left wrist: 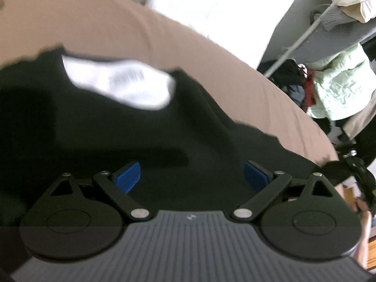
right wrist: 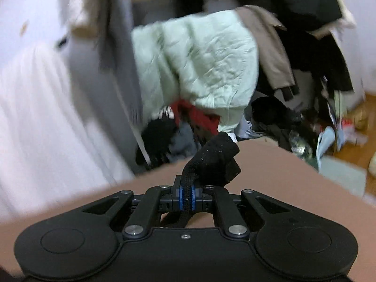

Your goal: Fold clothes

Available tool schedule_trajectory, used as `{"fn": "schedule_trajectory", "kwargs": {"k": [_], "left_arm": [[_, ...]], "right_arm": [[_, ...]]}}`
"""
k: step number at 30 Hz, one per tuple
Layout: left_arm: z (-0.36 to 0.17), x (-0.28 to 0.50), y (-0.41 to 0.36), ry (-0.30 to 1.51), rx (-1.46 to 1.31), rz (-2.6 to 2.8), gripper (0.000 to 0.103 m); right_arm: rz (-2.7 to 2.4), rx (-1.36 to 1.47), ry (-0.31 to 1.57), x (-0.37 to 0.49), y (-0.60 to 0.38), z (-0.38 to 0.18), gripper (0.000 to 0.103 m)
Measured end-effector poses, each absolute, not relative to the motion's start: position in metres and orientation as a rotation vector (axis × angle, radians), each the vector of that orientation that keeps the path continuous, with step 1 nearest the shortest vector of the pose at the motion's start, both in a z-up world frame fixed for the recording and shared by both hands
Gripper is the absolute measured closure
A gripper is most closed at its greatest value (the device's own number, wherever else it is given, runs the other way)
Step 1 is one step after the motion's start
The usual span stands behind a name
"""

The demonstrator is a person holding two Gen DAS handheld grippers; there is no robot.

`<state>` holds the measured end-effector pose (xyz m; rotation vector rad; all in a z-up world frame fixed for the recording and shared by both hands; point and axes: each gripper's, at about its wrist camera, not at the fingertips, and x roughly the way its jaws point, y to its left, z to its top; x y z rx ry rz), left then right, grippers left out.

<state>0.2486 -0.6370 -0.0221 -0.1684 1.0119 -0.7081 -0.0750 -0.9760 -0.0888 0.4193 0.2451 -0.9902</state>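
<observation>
A tan bed sheet [left wrist: 131, 23] carries a black garment [left wrist: 117, 127] with a white label [left wrist: 117, 82]. The left gripper [left wrist: 192, 176] hovers spread wide above it, while the right gripper [right wrist: 187, 193] pinches the garment's edge [right wrist: 211, 159]

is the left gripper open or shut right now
Open: the left gripper has its blue pads spread wide apart above the black garment, gripping nothing.

Garment [left wrist: 145, 127] lies on the bed sheet [left wrist: 112, 23] under my left gripper [left wrist: 192, 176], label [left wrist: 119, 82] at its far side. Sheet beyond & to the right. Past the bed edge: puffer jacket [right wrist: 199, 65] hangs above a clothes pile [right wrist: 188, 127].
</observation>
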Motion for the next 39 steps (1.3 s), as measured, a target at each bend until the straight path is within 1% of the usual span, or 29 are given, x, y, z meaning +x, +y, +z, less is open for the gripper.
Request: {"fn": "schedule_trajectory", "kwargs": {"k": [3,7,9,11,13,14,15,16,17,21,22,25,27,28,29,30,31,32,33,34,35,37,39], "left_arm": [[-0.009,0.274,-0.649,0.944,-0.158,-0.692,0.007],[-0.006,0.313,-0.691,0.973,-0.091,-0.671,0.007],[-0.013,0.324,-0.721,1.014,0.033,-0.669,0.007],[-0.026,0.324,-0.752,1.040,0.223,-0.674,0.007],[-0.041,0.316,-0.771,1.009,0.365,-0.662,0.011],[-0.043,0.313,-0.775,0.977,0.385,-0.658,0.026],[-0.042,0.310,-0.777,0.950,0.386,-0.662,0.055],[-0.037,0.308,-0.778,0.928,0.386,-0.671,0.071],[-0.028,0.309,-0.777,0.915,0.354,-0.685,0.096],[0.017,0.315,-0.755,0.767,0.124,-0.681,0.096],[0.022,0.318,-0.750,0.753,0.081,-0.674,0.096],[0.008,0.332,-0.744,0.819,-0.004,-0.649,0.093],[-0.013,0.340,-0.744,0.888,-0.012,-0.596,0.081],[-0.023,0.344,-0.743,0.922,-0.016,-0.569,0.073],[-0.033,0.348,-0.744,0.961,-0.003,-0.533,0.059],[-0.036,0.349,-0.742,0.983,-0.003,-0.515,0.058],[-0.034,0.349,-0.738,0.985,-0.026,-0.522,0.057],[-0.032,0.349,-0.734,0.987,-0.049,-0.529,0.051],[-0.027,0.347,-0.727,0.987,-0.063,-0.537,0.041],[-0.018,0.344,-0.718,0.985,-0.070,-0.544,0.036],[-0.008,0.340,-0.706,0.968,-0.059,-0.541,0.034],[0.013,0.329,-0.677,0.906,-0.004,-0.517,0.031],[0.034,0.319,-0.647,0.843,0.050,-0.492,0.018]], "right_arm": [[-0.951,0.401,0.295,-0.090,-0.986,-0.081,0.094],[-0.902,0.501,0.342,-0.109,-0.999,-0.072,0.094],[-0.891,0.560,0.361,-0.114,-1.001,-0.080,0.093],[-0.867,0.617,0.346,-0.122,-1.003,-0.089,0.091],[-0.843,0.653,0.321,-0.126,-1.005,-0.101,0.089],[-0.828,0.661,0.312,-0.126,-1.006,-0.106,0.089],[-0.810,0.650,0.306,-0.125,-1.006,-0.109,0.093],[-0.798,0.623,0.301,-0.123,-1.006,-0.110,0.093],[-0.791,0.590,0.296,-0.121,-1.005,-0.109,0.095],[-0.764,0.471,0.178,-0.126,-0.999,-0.088,0.097],[-0.758,0.449,0.146,-0.128,-0.997,-0.083,0.097],[-0.779,0.369,0.132,-0.125,-0.999,-0.081,0.098],[-0.833,0.338,0.172,-0.121,-1.001,-0.090,0.098],[-0.867,0.336,0.214,-0.118,-1.004,-0.098,0.098],[-0.900,0.354,0.286,-0.114,-1.008,-0.107,0.097],[-0.938,0.389,0.366,-0.110,-1.012,-0.115,0.095],[-0.980,0.431,0.443,-0.109,-1.015,-0.122,0.093],[-1.029,0.466,0.485,-0.110,-1.016,-0.125,0.083],[-1.083,0.496,0.496,-0.114,-1.014,-0.124,0.064],[-1.140,0.525,0.490,-0.119,-1.012,-0.121,0.055],[-1.194,0.546,0.464,-0.125,-1.007,-0.114,0.051],[-1.210,0.565,0.409,-0.132,-0.996,-0.094,0.051],[-1.126,0.561,0.383,-0.127,-0.983,-0.072,0.049]]}}
